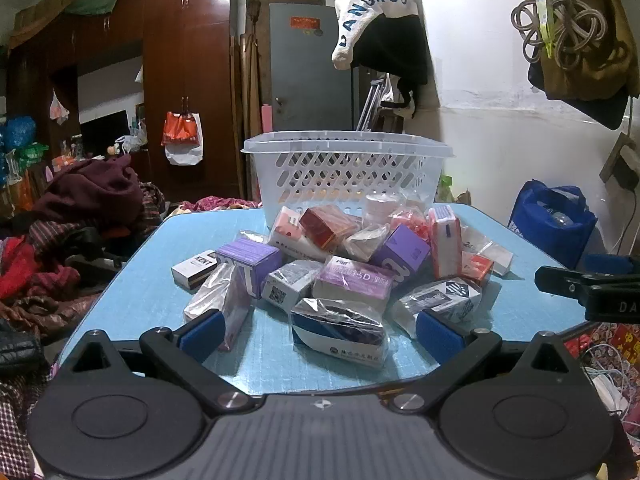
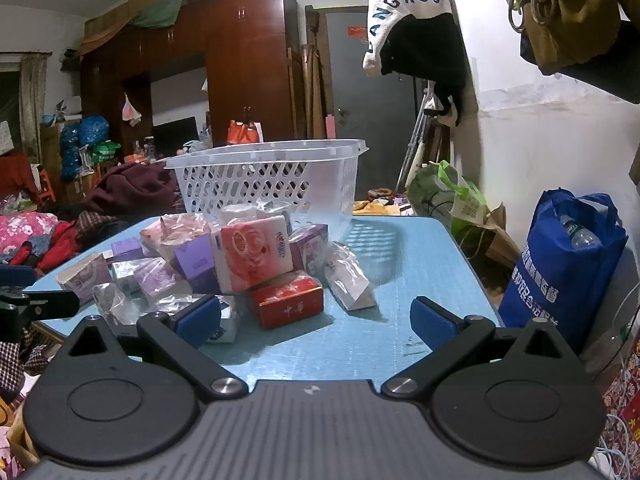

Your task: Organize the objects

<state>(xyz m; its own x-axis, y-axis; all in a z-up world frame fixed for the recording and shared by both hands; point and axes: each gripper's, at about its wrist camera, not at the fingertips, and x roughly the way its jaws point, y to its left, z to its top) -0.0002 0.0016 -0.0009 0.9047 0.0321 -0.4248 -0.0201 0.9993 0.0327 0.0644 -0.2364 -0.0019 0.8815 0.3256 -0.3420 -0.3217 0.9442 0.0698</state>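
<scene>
Hovering over the near edge of the light blue table [image 1: 132,300], the left gripper [image 1: 320,332] has its blue-padded fingers [image 1: 202,334] spread wide apart with nothing between them; the right gripper [image 2: 316,324] is likewise spread and empty at the near edge.

Pile of small packets and boxes [image 1: 344,264] sits mid-table, running back to touch the front wall of the white perforated plastic basket [image 1: 348,168], which stands upright at the far edge.

Nearest the left gripper: a clear-wrapped white and navy pack [image 1: 340,330], just ahead of the fingertips. White "KENT" carton [image 1: 196,268] lies at the pile's left fringe.

Right wrist view: red rectangular box [image 2: 288,298] lies flat at the pile's near right side, a pink-and-white tissue pack [image 2: 254,254] leaning behind it.

Blue fabric bag [image 2: 560,272] stands off the table's right edge.
</scene>
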